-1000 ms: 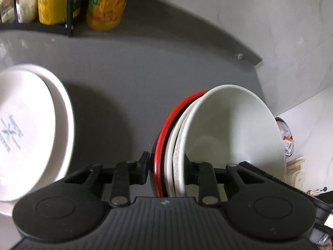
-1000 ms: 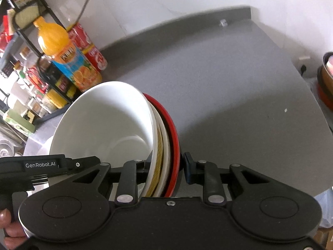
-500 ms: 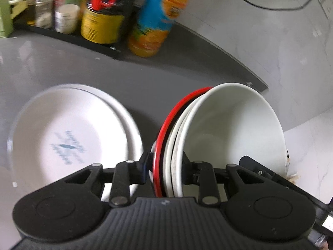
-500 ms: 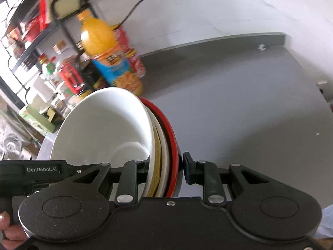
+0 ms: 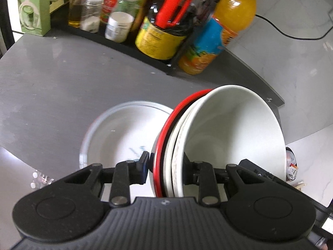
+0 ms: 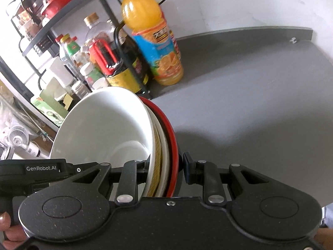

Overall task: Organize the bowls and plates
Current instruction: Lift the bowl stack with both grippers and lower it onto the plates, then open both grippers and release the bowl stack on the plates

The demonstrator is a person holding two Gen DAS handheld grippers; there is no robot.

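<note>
Ahead of the left hand-held gripper (image 5: 165, 166), on the grey surface (image 5: 62, 79), lies a white plate stack (image 5: 116, 133), seemingly two. Both it and the right hand-held gripper (image 6: 164, 166) clamp opposite rims of one nested bowl stack (image 5: 229, 129), about four bowls. Lowering should stay level, both sides releasing together.

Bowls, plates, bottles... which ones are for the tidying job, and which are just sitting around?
For the job:
stack of bowls, gripped by both grippers
white plates on the counter

Just sitting around:
orange juice bottle
rack of sauce bottles and jars
green carton
</note>
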